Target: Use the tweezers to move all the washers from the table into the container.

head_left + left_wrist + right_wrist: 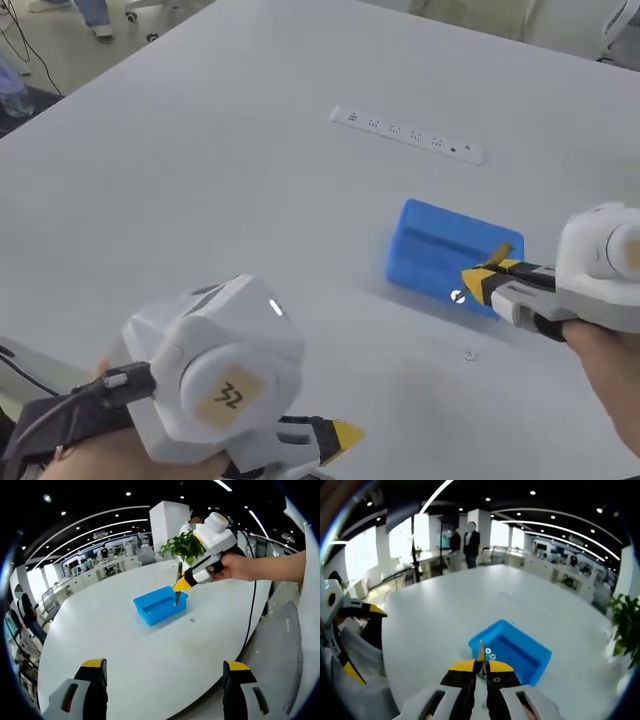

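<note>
Right gripper (481,667) has its fingers pressed together on the tweezers (481,652). They stick out past the yellow tips and point down at the near edge of the blue container (425,262).

In the head view there's a washer (458,296) right at the tip of the tweezers, up against the container's near wall. Honestly I can't tell if it's actually pinched or just lying there, it's too small to make out. The right gripper view shows a couple of washers (488,651) at the container's near corner, right beside the tip, and they look like they're inside it.

There's also a loose washer (470,354) on the white counter (250,180) just in front of the container, on the person's side and not touching it.

Left gripper (164,664) is well apart from the container, off toward the person's left. Its fingers are spread wide and it's held above the counter, pointing roughly at the container.

A white power strip (405,133) lies flat on the counter on the far side of the container. In the left gripper view a leafy plant (184,545) sits beyond the container, behind the right gripper.
</note>
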A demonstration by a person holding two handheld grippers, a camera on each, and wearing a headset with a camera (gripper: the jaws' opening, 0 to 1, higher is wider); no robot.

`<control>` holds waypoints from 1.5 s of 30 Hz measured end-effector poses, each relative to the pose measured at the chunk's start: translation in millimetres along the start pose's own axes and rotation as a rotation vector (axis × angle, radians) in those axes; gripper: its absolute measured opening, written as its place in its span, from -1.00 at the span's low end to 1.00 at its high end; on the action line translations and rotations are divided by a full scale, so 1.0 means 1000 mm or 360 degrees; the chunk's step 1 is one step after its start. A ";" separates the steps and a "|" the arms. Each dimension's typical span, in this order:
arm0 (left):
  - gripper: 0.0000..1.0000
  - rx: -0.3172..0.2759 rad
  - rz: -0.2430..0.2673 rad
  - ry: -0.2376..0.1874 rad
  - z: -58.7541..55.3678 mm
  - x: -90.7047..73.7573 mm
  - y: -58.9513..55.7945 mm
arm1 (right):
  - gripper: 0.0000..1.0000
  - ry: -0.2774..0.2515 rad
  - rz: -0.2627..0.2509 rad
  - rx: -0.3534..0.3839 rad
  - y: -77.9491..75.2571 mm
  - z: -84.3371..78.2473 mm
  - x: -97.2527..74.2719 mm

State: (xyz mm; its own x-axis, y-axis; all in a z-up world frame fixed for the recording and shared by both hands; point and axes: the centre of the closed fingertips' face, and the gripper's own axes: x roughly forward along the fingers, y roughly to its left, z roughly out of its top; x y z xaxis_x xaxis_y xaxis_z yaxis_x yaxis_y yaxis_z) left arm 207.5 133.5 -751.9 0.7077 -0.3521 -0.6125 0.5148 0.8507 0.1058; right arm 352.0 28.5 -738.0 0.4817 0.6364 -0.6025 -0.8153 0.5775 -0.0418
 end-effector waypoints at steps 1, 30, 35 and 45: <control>0.99 0.0000 0.0005 -0.0005 0.000 0.000 0.000 | -0.94 -0.0005 0.0002 0.0001 0.000 0.002 0.000; 0.99 0.0001 0.0003 -0.0011 0.003 -0.001 0.000 | -0.94 -0.0053 -0.0060 -0.0039 -0.035 0.030 0.008; 0.99 0.0005 0.0009 -0.0001 0.002 0.000 0.002 | -0.94 -0.0010 -0.0065 -0.0034 -0.043 0.020 0.018; 0.99 0.0007 0.0012 0.0013 0.000 0.000 0.002 | -0.94 0.0041 -0.0044 0.0027 -0.052 0.005 0.037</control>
State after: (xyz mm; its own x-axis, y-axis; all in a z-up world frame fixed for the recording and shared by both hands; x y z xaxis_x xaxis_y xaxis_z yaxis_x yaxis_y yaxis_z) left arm 208.5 135.5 -752.1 0.7075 -0.3424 -0.6182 0.5118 0.8515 0.1141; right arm 413.7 24.8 -754.2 0.4952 0.6067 -0.6218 -0.7961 0.6035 -0.0453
